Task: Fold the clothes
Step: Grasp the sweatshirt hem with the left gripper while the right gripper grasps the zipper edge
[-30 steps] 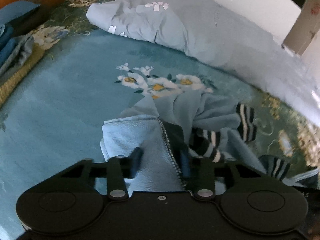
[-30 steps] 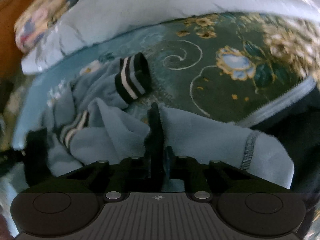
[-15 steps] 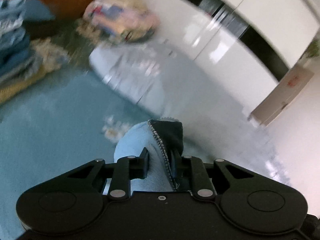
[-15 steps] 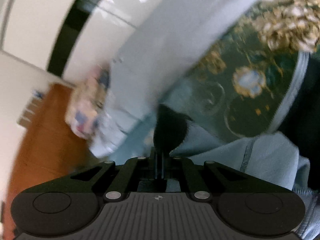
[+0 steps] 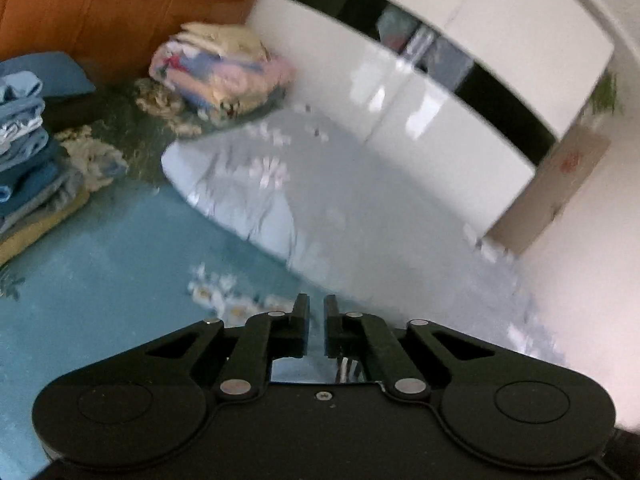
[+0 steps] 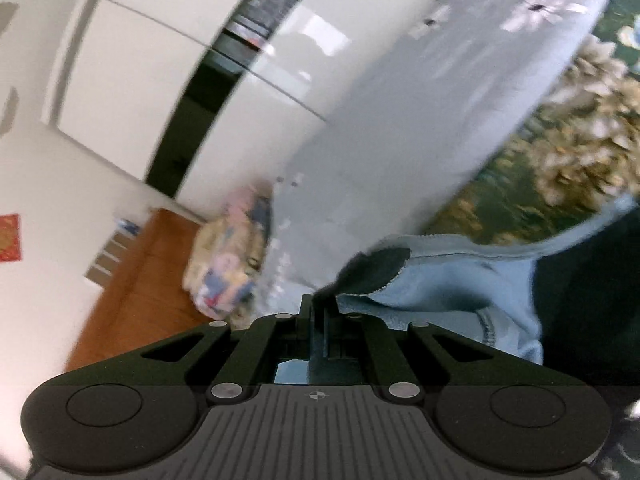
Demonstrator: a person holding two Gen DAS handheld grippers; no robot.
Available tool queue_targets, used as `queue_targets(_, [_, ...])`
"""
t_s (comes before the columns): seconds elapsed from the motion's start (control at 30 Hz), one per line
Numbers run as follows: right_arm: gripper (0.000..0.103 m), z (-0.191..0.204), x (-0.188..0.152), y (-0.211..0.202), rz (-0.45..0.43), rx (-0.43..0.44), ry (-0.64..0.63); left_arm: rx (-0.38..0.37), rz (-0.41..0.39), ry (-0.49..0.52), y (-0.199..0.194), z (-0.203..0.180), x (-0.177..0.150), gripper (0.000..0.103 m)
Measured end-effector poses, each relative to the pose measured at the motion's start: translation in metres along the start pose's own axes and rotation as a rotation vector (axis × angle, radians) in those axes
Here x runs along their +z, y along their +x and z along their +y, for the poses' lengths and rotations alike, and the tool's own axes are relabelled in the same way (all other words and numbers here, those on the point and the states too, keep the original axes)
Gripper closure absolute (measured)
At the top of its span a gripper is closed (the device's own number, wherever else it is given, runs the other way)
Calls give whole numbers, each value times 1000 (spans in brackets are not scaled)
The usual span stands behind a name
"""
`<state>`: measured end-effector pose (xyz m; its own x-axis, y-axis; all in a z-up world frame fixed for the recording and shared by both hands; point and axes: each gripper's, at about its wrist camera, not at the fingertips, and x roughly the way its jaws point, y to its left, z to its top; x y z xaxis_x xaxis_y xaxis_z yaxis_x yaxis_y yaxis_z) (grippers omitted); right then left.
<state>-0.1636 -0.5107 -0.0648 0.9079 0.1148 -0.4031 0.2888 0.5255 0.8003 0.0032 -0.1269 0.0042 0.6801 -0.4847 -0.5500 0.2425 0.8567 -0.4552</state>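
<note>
Both claws raised, right claw gripping fleece.

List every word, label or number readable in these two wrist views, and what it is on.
No text can be read.
Red paper on the wall: its marks are too blurred to read.
Beige panel beside the white cabinet: its red mark is too blurred to read.

This is a bedroom in a home. A bed covered with a teal flowered blanket fills the lower view, with a grey-blue pillow on it. A wooden headboard stands behind a folded quilt, and a stack of folded clothes sits at the left. A glossy white wardrobe lines the wall.
</note>
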Motion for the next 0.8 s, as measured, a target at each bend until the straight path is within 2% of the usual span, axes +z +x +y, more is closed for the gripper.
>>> queue_targets(0.13, [100, -11, -15, -12, 18, 11, -16, 34, 103, 74, 22, -4, -26, 64])
queue_targets(0.2, [100, -17, -22, -17, 29, 8, -28, 47, 161, 89, 37, -2, -40, 58])
queue_targets(0.3, [100, -24, -31, -20, 40, 8, -26, 56, 241, 90, 59, 1, -58, 56])
queue_targets(0.33, [100, -27, -34, -20, 42, 8, -26, 55, 264, 81, 67, 2, -63, 49])
queue_targets(0.4, [100, -30, -38, -22, 45, 5, -29, 53, 311, 63, 83, 4, -74, 42])
queue_targets(0.47, [100, -34, -41, -22, 44, 3, -20, 48, 349, 46, 98, 6, -84, 44])
queue_targets(0.6, [100, -40, -44, -21, 45, -2, -7, 14, 350, 19, 119, 4, -91, 44])
queue_targets(0.8, [100, -48, -45, -15, 46, -19, 8, 8, 373, -93, 156, 14, -96, 45])
